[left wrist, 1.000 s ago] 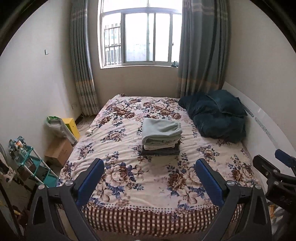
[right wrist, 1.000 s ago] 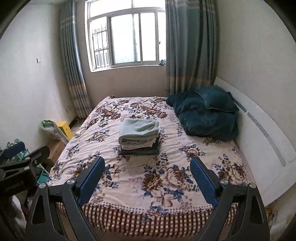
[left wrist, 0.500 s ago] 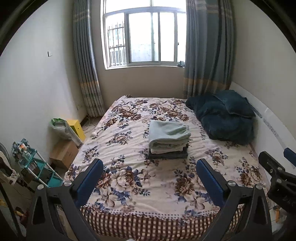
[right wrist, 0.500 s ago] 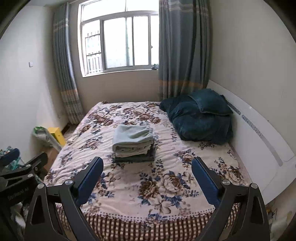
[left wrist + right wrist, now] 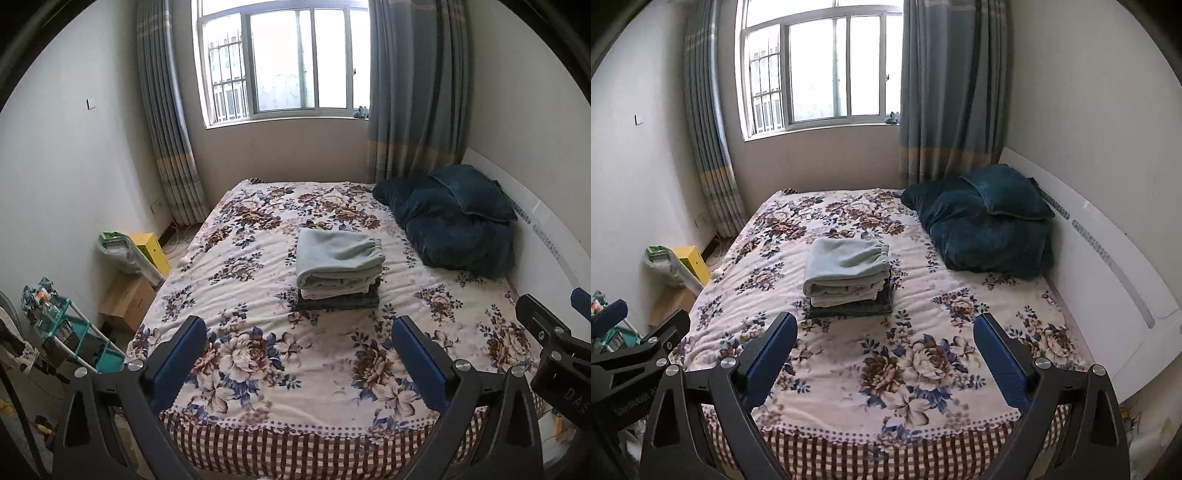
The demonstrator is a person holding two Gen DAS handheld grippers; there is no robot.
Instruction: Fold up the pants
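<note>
Left gripper [image 5: 297,341] blue-padded fingers [image 5: 417,356] spread wide, holding nothing. Right gripper [image 5: 884,339] likewise wide apart and empty. Both hover off the foot of the floral-blanket bed [image 5: 258,354]. Pale green fleece pants [image 5: 338,260] lie folded mid-bed atop a folded dark grey garment [image 5: 340,301], near the dark teal velvet bedding pile [image 5: 454,218].

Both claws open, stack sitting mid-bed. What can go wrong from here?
1. The folded stack has its light green pants overhanging a smaller dark garment; a nudge could tip it.
2. The soft floral blanket could drag and shift the stack.
3. The left claw and right claw sit close together; they may collide.
</note>
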